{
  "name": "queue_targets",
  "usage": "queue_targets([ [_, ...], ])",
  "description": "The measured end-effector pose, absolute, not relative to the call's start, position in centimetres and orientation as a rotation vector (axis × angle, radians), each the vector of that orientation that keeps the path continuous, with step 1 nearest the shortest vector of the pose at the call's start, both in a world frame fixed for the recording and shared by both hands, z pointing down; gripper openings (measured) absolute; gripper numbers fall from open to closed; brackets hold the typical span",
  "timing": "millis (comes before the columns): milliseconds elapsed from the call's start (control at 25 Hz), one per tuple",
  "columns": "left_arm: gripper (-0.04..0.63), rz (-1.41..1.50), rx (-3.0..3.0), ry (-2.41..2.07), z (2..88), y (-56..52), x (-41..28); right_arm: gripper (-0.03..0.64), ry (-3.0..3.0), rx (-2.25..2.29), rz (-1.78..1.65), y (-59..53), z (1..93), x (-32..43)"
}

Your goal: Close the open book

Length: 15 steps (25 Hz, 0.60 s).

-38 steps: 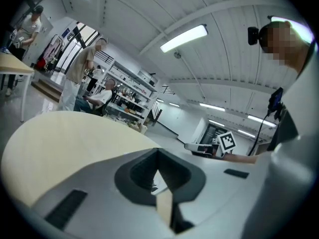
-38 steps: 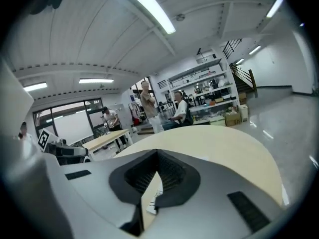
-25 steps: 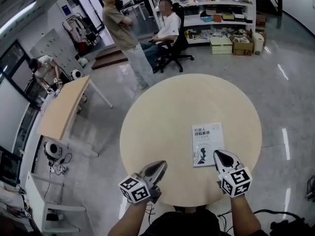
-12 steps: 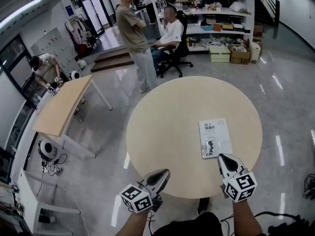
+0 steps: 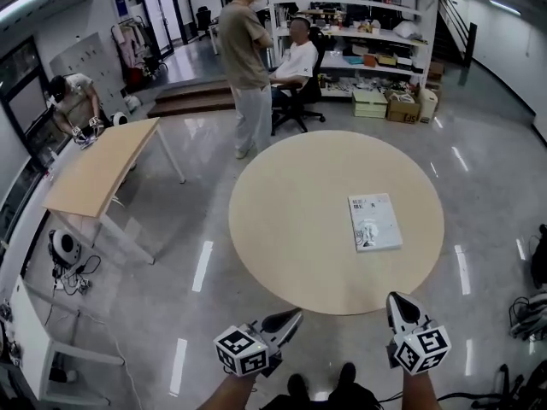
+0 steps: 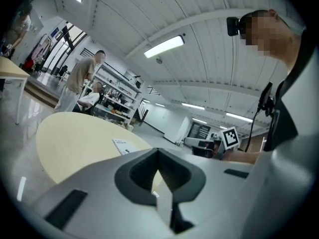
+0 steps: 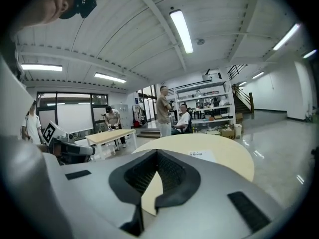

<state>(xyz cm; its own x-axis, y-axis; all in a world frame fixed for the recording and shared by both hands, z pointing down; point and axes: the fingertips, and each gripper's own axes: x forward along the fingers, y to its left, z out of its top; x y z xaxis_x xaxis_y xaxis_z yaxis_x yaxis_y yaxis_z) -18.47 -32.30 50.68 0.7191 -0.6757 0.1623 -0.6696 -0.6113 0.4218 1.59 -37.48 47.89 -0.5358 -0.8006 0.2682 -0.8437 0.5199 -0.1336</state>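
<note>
A white book lies closed, cover up, on the right half of the round beige table. Both grippers hang over the glossy floor, short of the table's near edge and apart from the book. My left gripper is shut with nothing in it; its tip points at the near rim. My right gripper is also shut and empty, below the book's side of the table. From the left gripper view the book is a small way off on the tabletop. In the right gripper view the book lies beyond the shut jaws.
Beyond the table a person stands and another sits in an office chair. A rectangular wooden table stands at the left, with a person bent over its far end. Shelves and boxes line the back wall.
Both grippers have drawn back off the table's near edge toward me, over the floor. The book has stayed closed in its place.
</note>
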Motion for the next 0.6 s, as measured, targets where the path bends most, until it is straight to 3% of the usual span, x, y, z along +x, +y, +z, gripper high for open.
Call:
queue_targets([
  [320,-0.011,-0.033,2.519,-1.049,48.3,-27.5,-15.9,-0.002,-2.663,1.432,0.336,-31.8,45.4,4.3],
  [600,-0.011,-0.032,2.527,-1.042,47.8,-20.0,-7.8,-0.002,-2.723,1.341,0.272,-23.2,45.4,10.0],
])
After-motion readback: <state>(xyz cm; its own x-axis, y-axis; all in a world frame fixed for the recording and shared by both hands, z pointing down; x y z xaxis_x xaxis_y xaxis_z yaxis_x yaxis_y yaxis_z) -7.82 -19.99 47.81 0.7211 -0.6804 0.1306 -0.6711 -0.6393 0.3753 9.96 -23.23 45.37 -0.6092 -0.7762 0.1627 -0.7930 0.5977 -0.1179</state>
